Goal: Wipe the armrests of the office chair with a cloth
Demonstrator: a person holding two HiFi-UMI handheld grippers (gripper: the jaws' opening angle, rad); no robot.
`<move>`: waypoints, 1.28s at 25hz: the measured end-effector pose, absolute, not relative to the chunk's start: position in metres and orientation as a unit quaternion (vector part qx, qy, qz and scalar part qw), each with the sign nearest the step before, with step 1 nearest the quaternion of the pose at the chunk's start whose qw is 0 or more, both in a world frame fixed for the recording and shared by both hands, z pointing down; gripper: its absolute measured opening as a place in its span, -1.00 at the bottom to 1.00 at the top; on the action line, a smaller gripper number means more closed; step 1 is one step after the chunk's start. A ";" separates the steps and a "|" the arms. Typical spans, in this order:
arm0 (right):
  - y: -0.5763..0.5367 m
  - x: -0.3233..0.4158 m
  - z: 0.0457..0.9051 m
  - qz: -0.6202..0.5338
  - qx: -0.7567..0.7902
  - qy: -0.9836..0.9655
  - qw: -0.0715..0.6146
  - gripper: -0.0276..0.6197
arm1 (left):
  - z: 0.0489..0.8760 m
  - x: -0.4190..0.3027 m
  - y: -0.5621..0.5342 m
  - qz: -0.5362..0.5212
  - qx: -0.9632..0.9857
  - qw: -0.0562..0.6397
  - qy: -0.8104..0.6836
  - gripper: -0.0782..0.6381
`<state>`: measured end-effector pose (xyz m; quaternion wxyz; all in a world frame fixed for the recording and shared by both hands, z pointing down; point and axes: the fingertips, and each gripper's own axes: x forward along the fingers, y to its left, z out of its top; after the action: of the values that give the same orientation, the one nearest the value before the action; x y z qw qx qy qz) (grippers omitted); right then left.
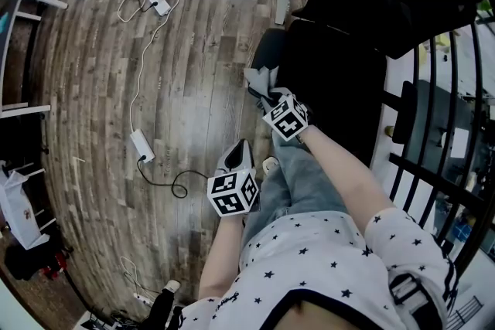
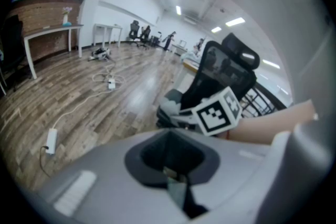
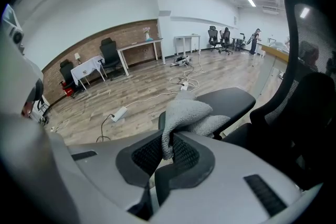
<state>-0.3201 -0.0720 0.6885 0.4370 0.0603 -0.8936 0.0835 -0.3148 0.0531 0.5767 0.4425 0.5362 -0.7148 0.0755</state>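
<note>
Grey terry cloth point(image 3: 186, 113) — pinched tight in right claw point(image 3: 169, 140), bunched on the black padded armrest point(image 3: 239, 98) of the black mesh-backed office chair point(image 3: 310, 50). Left claw point(image 2: 176, 168) closed, empty — over the wood-plank floor point(image 2: 79, 97), short of the chair.

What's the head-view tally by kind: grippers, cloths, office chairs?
Grippers: 2 (left gripper, shut on nothing; right gripper)
Cloths: 1 (grey cloth, clamped in the right gripper, against the armrest)
Office chairs: 1 (black office chair)
Total: 4
</note>
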 end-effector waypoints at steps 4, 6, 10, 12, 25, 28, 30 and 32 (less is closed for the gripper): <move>-0.061 -0.319 0.688 0.083 0.053 -0.892 0.441 -0.82 | 0.574 -0.314 0.061 0.076 0.538 0.441 -0.715 -0.76; -0.055 -0.318 0.689 0.082 0.042 -0.889 0.448 -0.82 | 0.572 -0.314 0.063 0.076 0.539 0.439 -0.715 -0.76; -0.044 -0.316 0.690 0.071 0.021 -0.885 0.459 -0.82 | 0.568 -0.315 0.066 0.076 0.542 0.433 -0.717 -0.76; -0.042 -0.315 0.689 0.068 0.022 -0.885 0.459 -0.82 | 0.567 -0.314 0.069 0.076 0.542 0.430 -0.718 -0.76; -0.026 -0.302 0.660 0.066 0.043 -0.898 0.432 -0.82 | 0.553 -0.313 0.087 0.068 0.547 0.408 -0.728 -0.76; -0.022 -0.296 0.642 0.066 0.051 -0.906 0.415 -0.82 | 0.547 -0.313 0.090 0.064 0.549 0.400 -0.731 -0.76; -0.019 -0.292 0.630 0.066 0.056 -0.911 0.403 -0.82 | 0.544 -0.313 0.092 0.061 0.549 0.397 -0.733 -0.76; -0.015 -0.288 0.620 0.068 0.060 -0.917 0.389 -0.82 | 0.543 -0.312 0.094 0.059 0.548 0.394 -0.736 -0.76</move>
<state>-0.2883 -0.0149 0.6198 0.3889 0.0596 -0.9169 0.0675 -0.3123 0.0941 0.5425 0.3939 0.5476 -0.7359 0.0588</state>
